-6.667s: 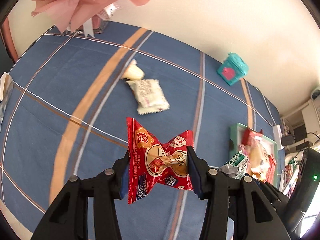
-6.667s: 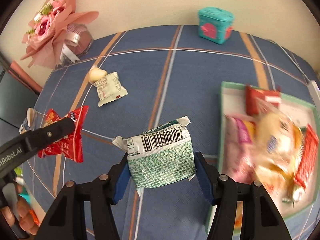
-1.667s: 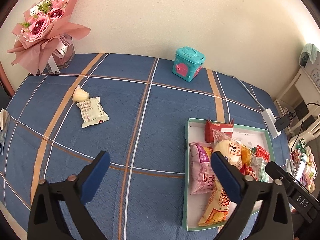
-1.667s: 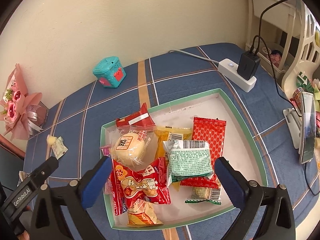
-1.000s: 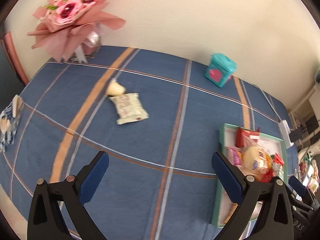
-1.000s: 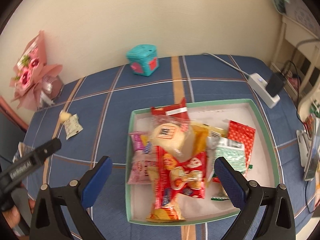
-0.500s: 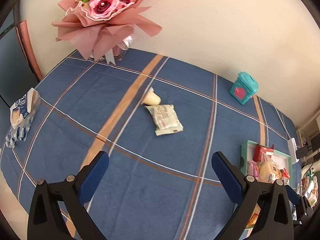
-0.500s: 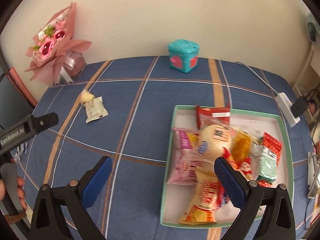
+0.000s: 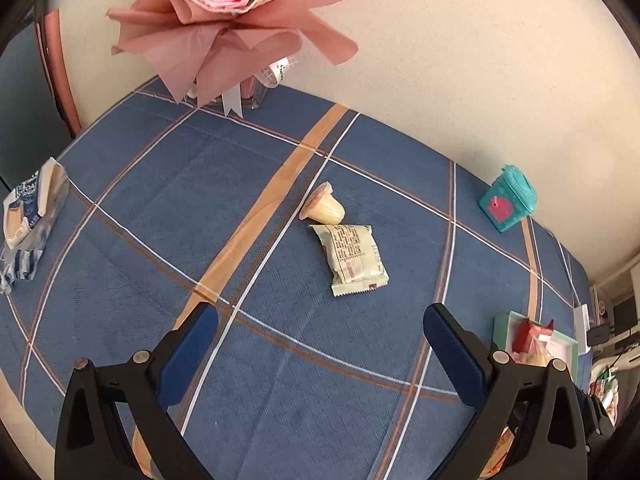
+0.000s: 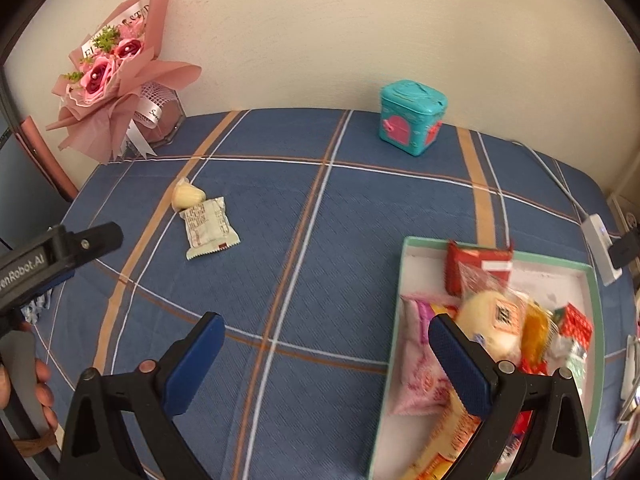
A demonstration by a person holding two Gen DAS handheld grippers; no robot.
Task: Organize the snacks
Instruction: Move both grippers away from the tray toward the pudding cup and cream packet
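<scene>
I see both the left tool (image 9: 320,344) and right tool (image 10: 326,354) spread wide, empty. A pale snack packet (image 9: 353,258) lies on the counter (image 9: 140,208) touching a jelly cup (image 9: 323,207); the tray (image 10: 402,272) sits well apart.

The left gripper (image 9: 320,344) hangs above the surface with its jaws spread wide and nothing between its blue pads (image 9: 188,354). The right gripper (image 10: 326,354) is likewise held aloft, jaws wide apart and empty, its blue pads (image 10: 194,362) bare. In the right wrist view, the person's left hand (image 10: 24,384) wraps around the grey handle of the left gripper at the frame's lower left edge.
</scene>
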